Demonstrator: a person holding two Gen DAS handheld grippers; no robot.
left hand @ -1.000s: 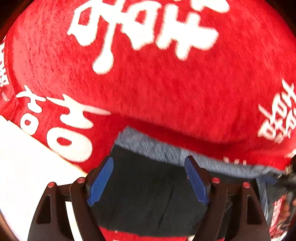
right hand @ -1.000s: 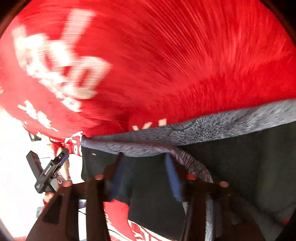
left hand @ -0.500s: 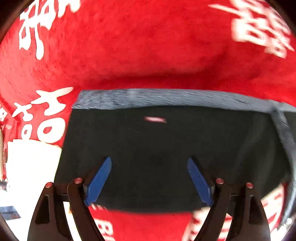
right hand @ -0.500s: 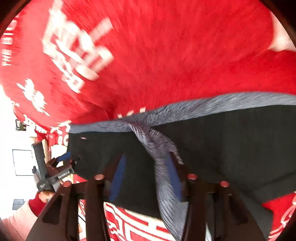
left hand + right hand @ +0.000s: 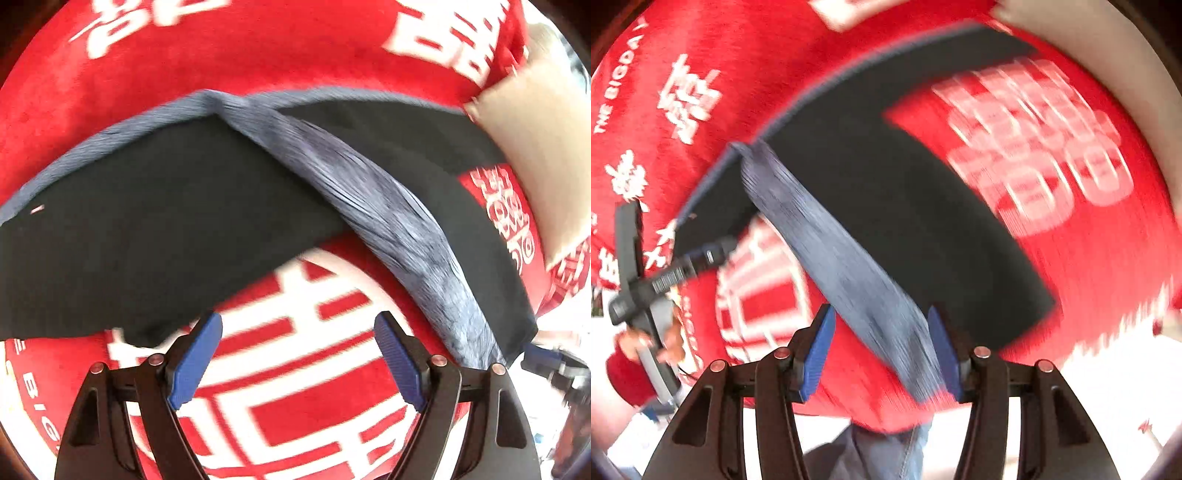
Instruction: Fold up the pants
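— Item one?

— Pants, dark with a grey band, lying on a red cloth with white lettering, the band running diagonally from the far left to the near right.

— Tools?

— Left gripper is standing wide over the cloth, gripping nothing. Right gripper is sitting half open astride the band's near end; contact unclear through blur.

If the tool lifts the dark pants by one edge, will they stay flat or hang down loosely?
Probably they will hang loosely. The dark pants lie thin and flat on the red cloth, and the grey inner side has turned over in a soft fold, so the fabric seems floppy and light. The fuzzy-looking cloth may drag on them when pushed.
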